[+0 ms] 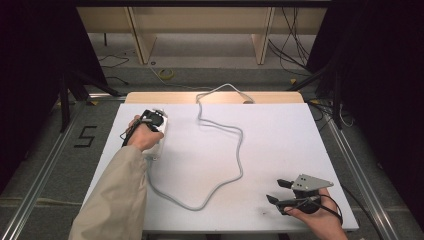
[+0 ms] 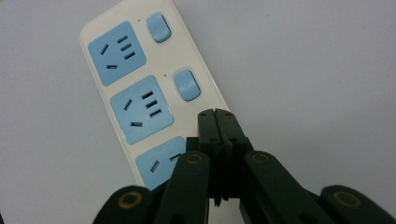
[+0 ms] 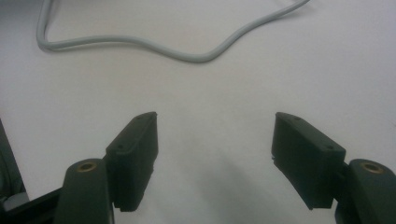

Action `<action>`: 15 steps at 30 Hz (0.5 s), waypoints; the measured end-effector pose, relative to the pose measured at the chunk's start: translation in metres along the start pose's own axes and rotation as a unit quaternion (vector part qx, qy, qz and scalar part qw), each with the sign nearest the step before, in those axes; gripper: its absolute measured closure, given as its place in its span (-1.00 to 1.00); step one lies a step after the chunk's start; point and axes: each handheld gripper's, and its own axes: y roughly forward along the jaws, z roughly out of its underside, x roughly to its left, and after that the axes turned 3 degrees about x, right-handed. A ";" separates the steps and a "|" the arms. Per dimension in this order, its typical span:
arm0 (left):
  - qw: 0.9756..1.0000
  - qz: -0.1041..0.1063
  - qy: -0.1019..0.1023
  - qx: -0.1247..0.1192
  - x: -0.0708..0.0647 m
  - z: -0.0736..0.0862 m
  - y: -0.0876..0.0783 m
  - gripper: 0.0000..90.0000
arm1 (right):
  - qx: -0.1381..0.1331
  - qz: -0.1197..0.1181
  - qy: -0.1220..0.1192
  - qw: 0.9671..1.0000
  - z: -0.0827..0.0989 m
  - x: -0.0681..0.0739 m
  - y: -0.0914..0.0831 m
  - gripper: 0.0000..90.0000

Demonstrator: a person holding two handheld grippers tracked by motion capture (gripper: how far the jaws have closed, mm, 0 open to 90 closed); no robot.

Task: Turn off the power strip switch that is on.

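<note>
A white power strip [image 2: 140, 100] with blue sockets and blue rocker switches [image 2: 186, 85] lies at the table's left side [image 1: 162, 134]. My left gripper [image 2: 218, 115] is shut, its two jaws pressed flat together with nothing between them. Its tips sit over the strip's right edge, just below the second switch. From above, the left hand and gripper [image 1: 150, 120] cover most of the strip. A grey cable [image 1: 240, 150] leaves the strip and snakes across the table. My right gripper [image 1: 275, 190] stands open near the front right corner, over bare table [image 3: 215, 126].
The white table top [image 1: 280, 125] sits on a wooden board [image 1: 150, 97] showing at its far edge. The cable [image 3: 187, 53] loops ahead of the right jaws. Metal rails [image 1: 357, 165] flank the table; loose cables and wooden shelf legs [image 1: 142, 45] stand on the floor beyond.
</note>
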 end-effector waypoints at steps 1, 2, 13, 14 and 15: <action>1.000 0.000 -0.003 -0.003 -0.001 0.000 0.000 0.99 | 0.000 0.000 0.000 1.000 0.000 0.000 0.000 -0.28; 1.000 0.001 -0.002 -0.003 -0.001 0.000 0.000 0.99 | 0.000 0.000 0.000 1.000 0.000 0.000 0.000 -0.28; 1.000 0.001 -0.004 0.000 -0.001 0.000 0.002 0.99 | 0.000 0.001 0.000 1.000 0.000 0.000 0.000 -0.28; 1.000 0.002 -0.005 0.000 -0.001 0.000 0.002 0.99 | 0.000 0.000 0.000 1.000 0.000 0.000 0.000 -0.28; 1.000 0.001 -0.005 0.000 -0.001 0.000 0.002 0.99 | 0.000 0.000 0.000 1.000 0.000 0.000 0.000 -0.28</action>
